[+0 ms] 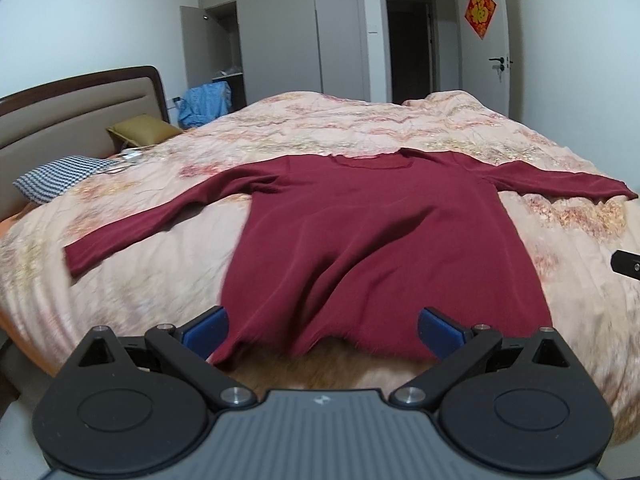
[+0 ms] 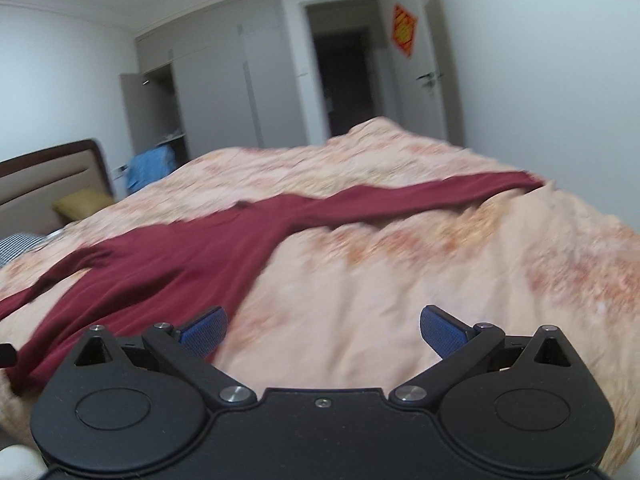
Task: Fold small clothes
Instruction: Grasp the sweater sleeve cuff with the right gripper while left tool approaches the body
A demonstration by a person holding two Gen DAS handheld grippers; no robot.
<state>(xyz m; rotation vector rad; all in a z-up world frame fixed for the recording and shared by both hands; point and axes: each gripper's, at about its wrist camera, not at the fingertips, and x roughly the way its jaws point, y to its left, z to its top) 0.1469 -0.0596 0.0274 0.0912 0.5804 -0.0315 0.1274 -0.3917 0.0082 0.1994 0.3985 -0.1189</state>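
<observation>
left wrist view: i see my left gripper [image 1: 322,330] released above the maroon shirt [image 1: 372,240] hem; right gripper [image 2: 323,330] released over bare quilt [image 2: 400,300].

Left tool [image 1: 322,330]: both blue-padded fingers [image 1: 208,334] spread wide apart, nothing gripped between them, black linkage arms splayed outward from the body. Right tool [image 2: 323,330]: the same wide spread, blue pads [image 2: 442,330] well apart and holding nothing. A black tip of the right tool [image 1: 627,265] shows at the left view's right edge.
</observation>
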